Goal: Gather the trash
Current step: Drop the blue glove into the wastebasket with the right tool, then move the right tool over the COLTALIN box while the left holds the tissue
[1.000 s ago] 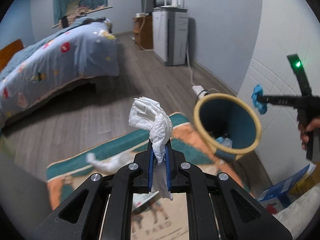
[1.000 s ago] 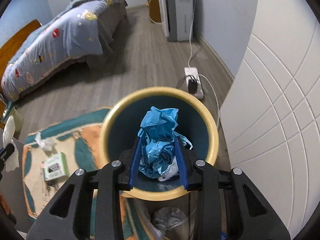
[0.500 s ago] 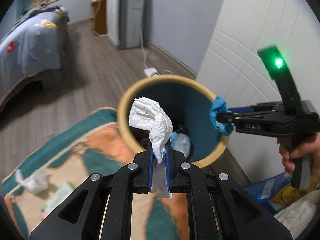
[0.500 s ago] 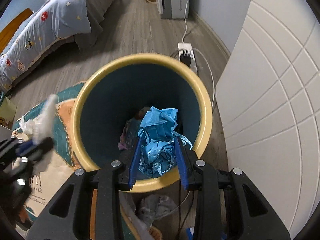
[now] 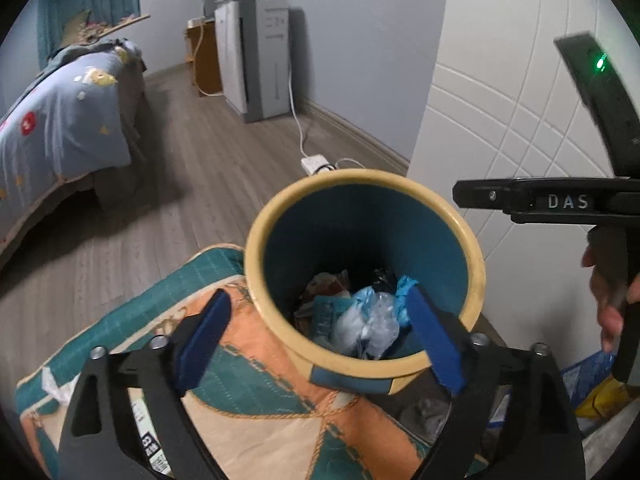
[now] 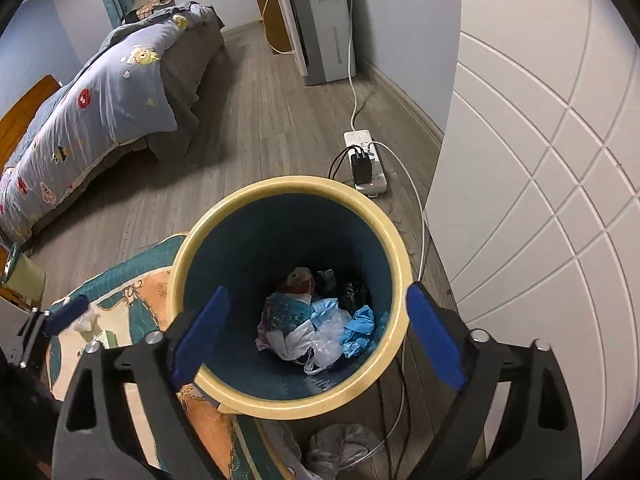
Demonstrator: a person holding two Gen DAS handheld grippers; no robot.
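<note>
Both grippers, left and right, now gape empty over the bin at frame centre, tissue and blue wad dropped in.

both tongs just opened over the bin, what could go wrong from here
1. More trash sits on the rug: a tissue and a small box. Stopping now would leave them behind.
2. The power strip and its cables lie right behind the bin; a nudge could push it onto them.
</note>
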